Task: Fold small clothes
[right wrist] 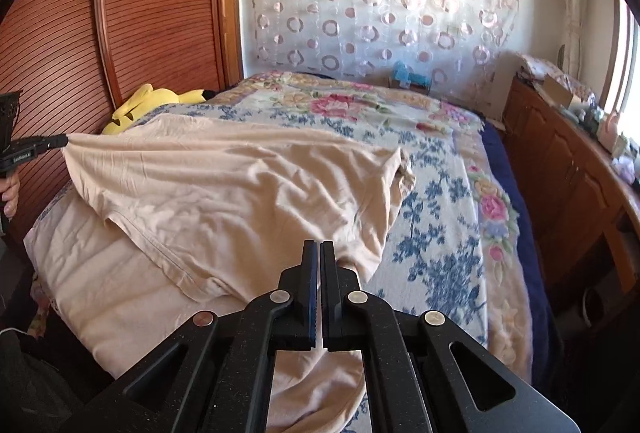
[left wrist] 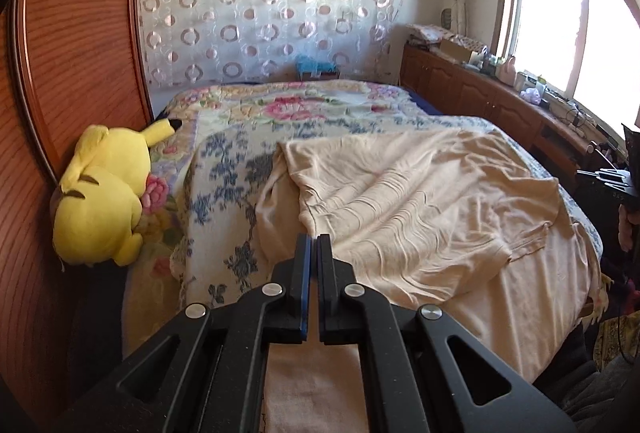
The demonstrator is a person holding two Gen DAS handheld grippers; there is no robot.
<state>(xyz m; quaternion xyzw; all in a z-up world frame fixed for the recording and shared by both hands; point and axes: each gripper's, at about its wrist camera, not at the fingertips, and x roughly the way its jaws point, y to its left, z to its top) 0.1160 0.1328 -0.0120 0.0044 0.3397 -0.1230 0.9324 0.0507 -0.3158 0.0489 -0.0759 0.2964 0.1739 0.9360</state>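
A beige garment (left wrist: 420,201) lies wrinkled across the near part of the bed and hangs over its front edge. My left gripper (left wrist: 314,237) is shut, with beige cloth running under its jaws. The right wrist view shows that left gripper (right wrist: 60,141) pinching a corner of the garment (right wrist: 240,185) and lifting it taut off the bed. My right gripper (right wrist: 319,244) is shut on the garment's near right edge, and cloth hangs below its jaws. In the left wrist view the right gripper (left wrist: 584,173) sits at the far right, beside the raised cloth edge.
A floral blanket (left wrist: 224,173) covers the bed. A yellow plush toy (left wrist: 100,201) lies by the wooden slatted panel (left wrist: 80,53) on the left. A low wooden cabinet (left wrist: 480,93) with clutter runs under the window on the right. A hand (right wrist: 10,193) holds the left gripper.
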